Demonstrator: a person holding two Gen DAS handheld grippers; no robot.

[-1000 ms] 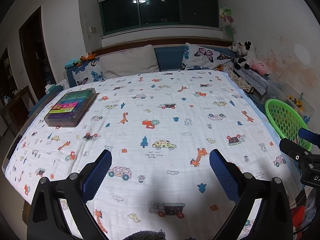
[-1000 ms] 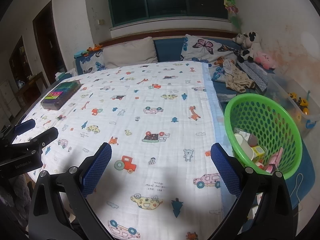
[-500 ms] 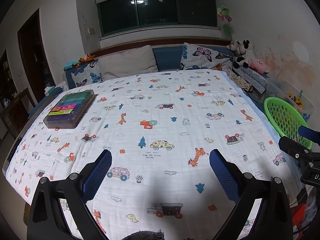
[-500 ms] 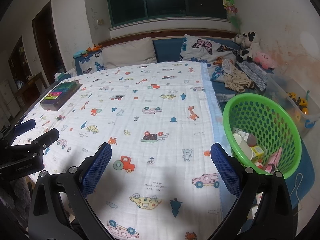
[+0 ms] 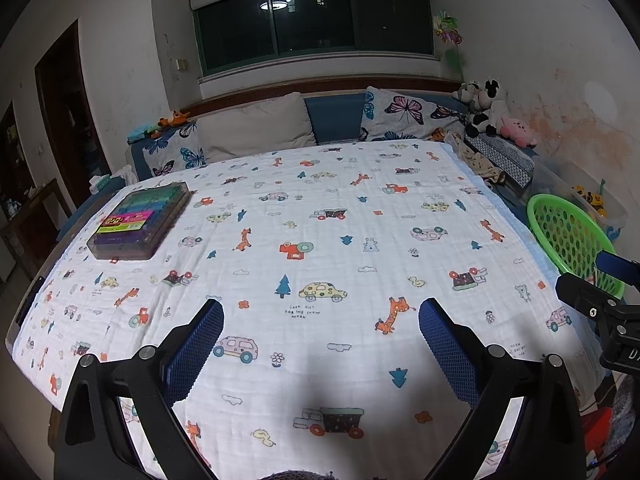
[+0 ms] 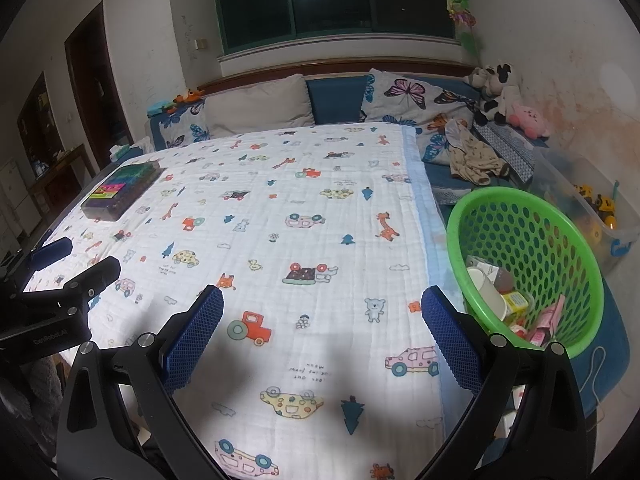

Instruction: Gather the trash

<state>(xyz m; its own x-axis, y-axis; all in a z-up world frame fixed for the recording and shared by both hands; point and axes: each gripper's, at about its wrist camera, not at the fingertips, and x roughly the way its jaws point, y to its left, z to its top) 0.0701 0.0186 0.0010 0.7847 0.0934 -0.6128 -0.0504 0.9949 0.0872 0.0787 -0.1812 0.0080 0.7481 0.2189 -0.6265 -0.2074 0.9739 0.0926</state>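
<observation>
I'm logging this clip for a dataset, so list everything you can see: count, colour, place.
Bed blanket: one, white with cartoon prints, centre.
Box: one, multicoloured, blanket's far left.
Basket: one, green, right of bed, holding a white cup and packets.
Pillows: one beige, two butterfly-print, at headboard.
Plush toys: several, black-white and pink, far right.
Clear bin: one, with yellow toys, right wall.
Left gripper: open.
Right gripper: open.
</observation>
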